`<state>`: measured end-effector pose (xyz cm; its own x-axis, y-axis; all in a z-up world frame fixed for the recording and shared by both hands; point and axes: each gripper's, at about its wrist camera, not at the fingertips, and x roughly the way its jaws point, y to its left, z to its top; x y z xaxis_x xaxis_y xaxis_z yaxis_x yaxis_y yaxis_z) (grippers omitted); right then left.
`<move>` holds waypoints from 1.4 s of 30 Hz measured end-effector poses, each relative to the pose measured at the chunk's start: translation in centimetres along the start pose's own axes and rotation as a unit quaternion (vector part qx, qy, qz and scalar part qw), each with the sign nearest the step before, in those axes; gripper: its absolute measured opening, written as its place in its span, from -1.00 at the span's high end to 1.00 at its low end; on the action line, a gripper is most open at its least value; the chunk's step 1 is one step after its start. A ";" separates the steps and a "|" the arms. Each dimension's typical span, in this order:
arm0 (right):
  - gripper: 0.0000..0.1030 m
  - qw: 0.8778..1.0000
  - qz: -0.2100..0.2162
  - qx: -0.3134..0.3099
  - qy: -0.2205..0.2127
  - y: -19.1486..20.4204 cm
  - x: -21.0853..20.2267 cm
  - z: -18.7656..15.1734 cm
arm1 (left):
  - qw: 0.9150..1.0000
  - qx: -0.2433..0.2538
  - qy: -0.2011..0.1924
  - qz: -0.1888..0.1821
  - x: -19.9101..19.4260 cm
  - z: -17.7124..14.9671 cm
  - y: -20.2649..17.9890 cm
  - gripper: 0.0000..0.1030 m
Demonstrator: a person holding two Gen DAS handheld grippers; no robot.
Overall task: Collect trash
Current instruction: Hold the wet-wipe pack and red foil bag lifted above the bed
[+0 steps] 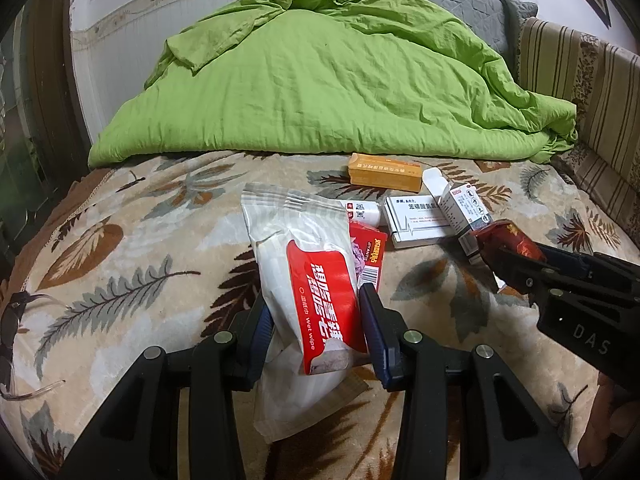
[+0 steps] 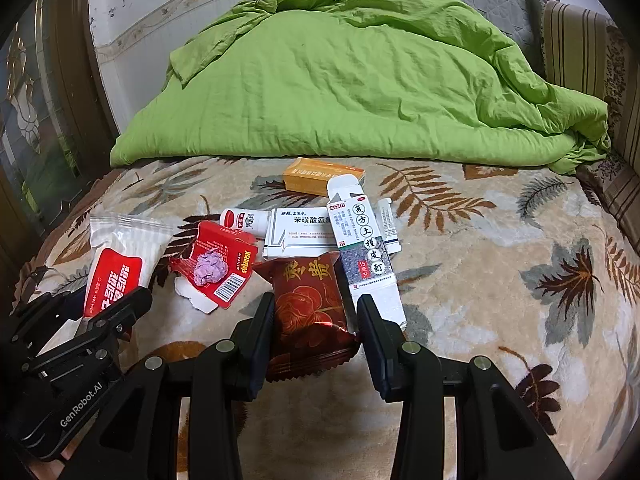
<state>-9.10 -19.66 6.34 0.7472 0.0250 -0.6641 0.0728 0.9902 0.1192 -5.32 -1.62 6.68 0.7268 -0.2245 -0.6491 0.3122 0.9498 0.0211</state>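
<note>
Clamping a white-and-red wet-wipe pack (image 1: 308, 280), the left gripper (image 1: 316, 328) tilts downward; the right gripper (image 2: 316, 332) pinches a dark-red snack packet (image 2: 308, 312).

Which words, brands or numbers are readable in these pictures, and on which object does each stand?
"Wet wipe": wet wipe pack.
"JIYANTIE": torn red box.
"GenRobot.AI": left gripper.
"DAS": right gripper.
"15": tall white box.
Chinese print on the white flat box, orange box, red snack packet: too blurred.

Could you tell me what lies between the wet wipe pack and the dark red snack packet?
A torn red box with a purple wad on it, seen from the right wrist.
</note>
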 end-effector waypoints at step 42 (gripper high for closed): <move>0.14 0.999 -0.032 0.036 -0.021 -1.1 -3.4 -1.0 | 1.000 0.004 0.000 -0.023 -0.8 -0.5 -0.2 0.20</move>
<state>-12.34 -20.70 7.71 0.7668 -0.0446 -0.6403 0.1674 0.9770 0.1324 -6.27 -1.49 6.86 0.7114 -0.2678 -0.6498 0.3496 0.9369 -0.0034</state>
